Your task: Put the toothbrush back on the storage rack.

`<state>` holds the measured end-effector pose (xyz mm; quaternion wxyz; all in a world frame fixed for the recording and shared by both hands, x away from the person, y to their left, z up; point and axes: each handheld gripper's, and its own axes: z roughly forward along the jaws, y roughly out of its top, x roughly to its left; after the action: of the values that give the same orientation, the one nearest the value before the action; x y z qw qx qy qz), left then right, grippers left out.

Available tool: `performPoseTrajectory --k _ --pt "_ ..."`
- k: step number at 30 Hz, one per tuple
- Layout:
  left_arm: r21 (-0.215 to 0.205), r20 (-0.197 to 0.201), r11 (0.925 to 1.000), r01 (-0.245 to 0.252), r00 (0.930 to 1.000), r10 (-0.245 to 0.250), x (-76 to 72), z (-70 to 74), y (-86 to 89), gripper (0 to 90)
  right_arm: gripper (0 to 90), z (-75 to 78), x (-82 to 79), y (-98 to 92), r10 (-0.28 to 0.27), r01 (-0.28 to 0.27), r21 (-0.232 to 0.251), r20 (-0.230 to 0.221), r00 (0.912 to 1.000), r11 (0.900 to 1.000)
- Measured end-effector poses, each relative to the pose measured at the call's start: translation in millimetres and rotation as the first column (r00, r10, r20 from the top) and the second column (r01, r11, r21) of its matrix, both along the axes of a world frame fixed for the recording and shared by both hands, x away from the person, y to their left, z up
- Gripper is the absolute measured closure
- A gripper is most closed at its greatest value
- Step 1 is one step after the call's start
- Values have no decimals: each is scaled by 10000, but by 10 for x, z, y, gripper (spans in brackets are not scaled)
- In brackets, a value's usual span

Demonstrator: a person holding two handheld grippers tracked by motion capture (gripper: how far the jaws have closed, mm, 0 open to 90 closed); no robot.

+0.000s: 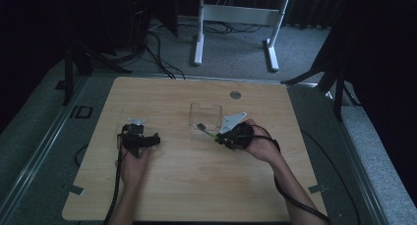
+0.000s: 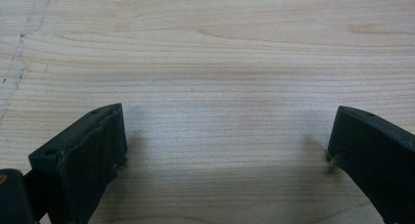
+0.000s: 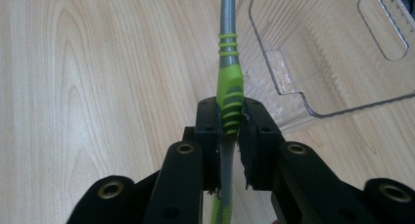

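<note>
1. Closed on the green-and-grey toothbrush (image 3: 229,87), the right gripper (image 3: 230,119) jaws hold it beside the clear plastic bin (image 3: 342,53); lift its head over the rim before releasing.
2. Left gripper (image 2: 225,141) jaws stand wide and empty over the worktop (image 2: 205,48); keep it clear.

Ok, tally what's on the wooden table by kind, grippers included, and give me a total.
Grippers: 2, the left gripper, open, and the right gripper, shut on the tool.
Clear plastic bins: 1.
Green and grey handled tools: 1.
Total: 4.
</note>
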<state>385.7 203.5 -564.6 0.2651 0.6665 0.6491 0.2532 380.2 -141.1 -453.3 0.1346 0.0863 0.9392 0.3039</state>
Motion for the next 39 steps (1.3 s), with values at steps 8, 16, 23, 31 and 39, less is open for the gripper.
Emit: performPoseTrajectory --k 8,16,23,31,39 --pt "-1 1 10000 0 10000 0 0 0 0 14 791 4 19 9 -253 254 249 -77 9997 9994" --pt "-4 5 10000 2 10000 -2 0 0 0 14 791 37 40 -1 -545 549 565 -97 9985 9969" --pt "-2 -2 10000 1 10000 -1 0 0 0 14 791 59 57 -7 -701 710 896 -123 9975 9934" --pt "1 -6 10000 1 10000 -1 0 0 0 14 791 70 59 -3 -791 799 999 -115 9968 9918" --pt "-2 -23 10000 4 10000 -4 -1 2 0 14 791 84 65 -6 -1030 1033 1173 -86 9946 9877"
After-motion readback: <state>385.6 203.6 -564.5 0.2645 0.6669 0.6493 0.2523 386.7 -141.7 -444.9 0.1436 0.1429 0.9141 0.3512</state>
